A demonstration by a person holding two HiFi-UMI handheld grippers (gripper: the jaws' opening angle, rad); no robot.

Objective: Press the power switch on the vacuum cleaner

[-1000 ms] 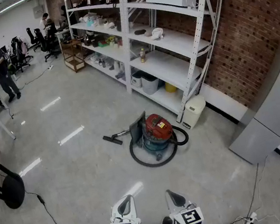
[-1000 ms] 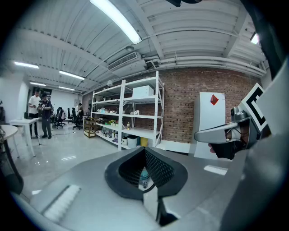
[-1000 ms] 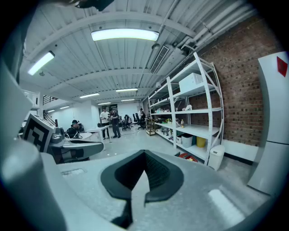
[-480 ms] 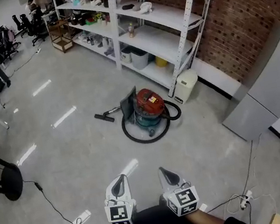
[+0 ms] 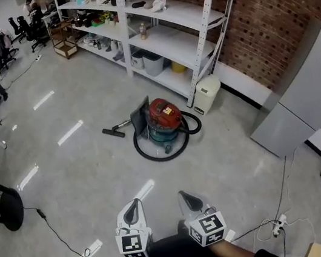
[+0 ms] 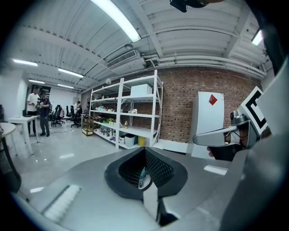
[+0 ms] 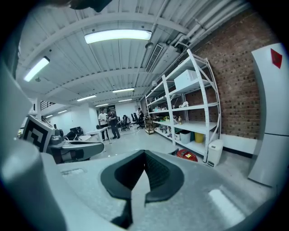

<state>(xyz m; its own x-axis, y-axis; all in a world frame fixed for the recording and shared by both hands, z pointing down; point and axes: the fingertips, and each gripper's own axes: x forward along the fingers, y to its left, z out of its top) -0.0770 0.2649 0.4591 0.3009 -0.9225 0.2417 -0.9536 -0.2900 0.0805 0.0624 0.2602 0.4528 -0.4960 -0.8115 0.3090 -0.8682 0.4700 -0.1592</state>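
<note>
The left gripper (image 5: pixel 132 205) is held low, close to the person's body. Its 2 jaws are pressed together with nothing between them, and the left gripper view shows the ribbed pads meeting at the tips (image 6: pixel 144 150).

The vacuum cleaner (image 5: pixel 162 121) stands on the floor well ahead of both pairs of jaws, far beyond reach. It is a squat canister, upright, with a red top over a teal body. A black hose (image 5: pixel 153 155) loops round its base, and a floor nozzle (image 5: pixel 112 132) lies off to the jaws' forward left. A white shelf rack (image 5: pixel 194 39) rises beyond it. The power switch cannot be made out at this range. As the canister is round, it probably offers no long axis to line up with. The press will likely have to come down from above.

The right gripper (image 5: pixel 186 196) is likewise closed tight and empty. In its own view the vacuum cleaner (image 7: pixel 186 155) sits ahead and right of the jaw line. This gripper looks marginally the nearer of the 2.
</note>
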